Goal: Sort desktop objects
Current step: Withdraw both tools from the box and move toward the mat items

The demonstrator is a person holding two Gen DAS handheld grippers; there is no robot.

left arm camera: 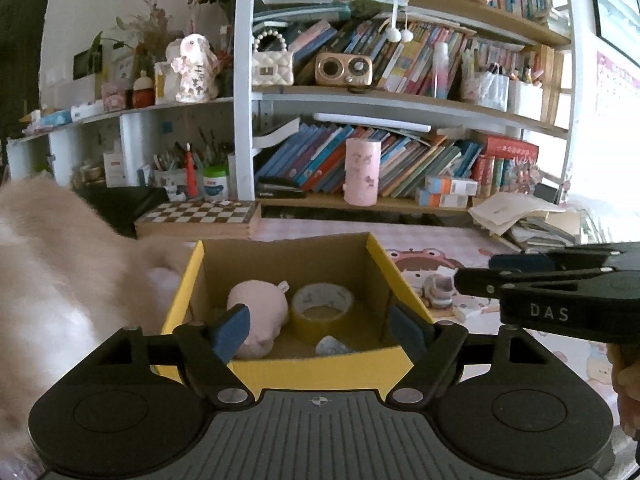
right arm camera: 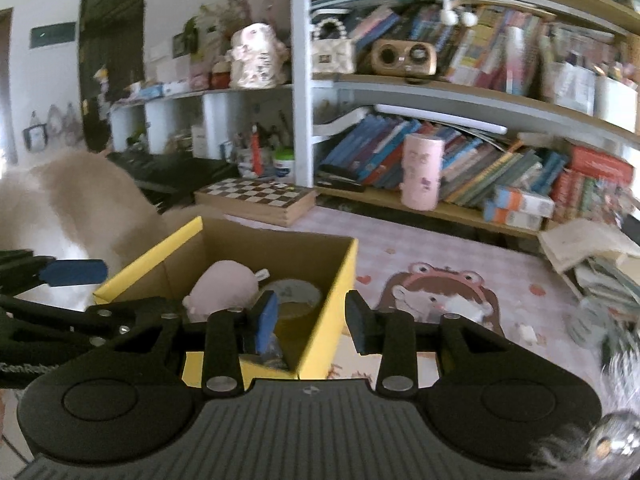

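Note:
A yellow cardboard box (left arm camera: 280,374) stands open on the pink desk mat, also in the right wrist view (right arm camera: 328,316). Inside lie a pink plush toy (left arm camera: 260,312), a yellow tape roll (left arm camera: 322,310) and a small grey-blue item (left arm camera: 332,347). My left gripper (left arm camera: 320,330) is open and empty, held over the box's near wall. My right gripper (right arm camera: 312,320) is open and empty, straddling the box's right wall; it shows from the side in the left wrist view (left arm camera: 560,292). The plush (right arm camera: 224,284) and tape (right arm camera: 296,296) show in the right wrist view.
A chessboard box (left arm camera: 200,218) lies behind the yellow box. A pink cylinder (left arm camera: 361,176) stands on the low bookshelf. A small toy (left arm camera: 438,292) and white bits lie on the mat at the right. A fluffy beige mass (left arm camera: 60,280) fills the left. Papers (left arm camera: 516,212) pile at right.

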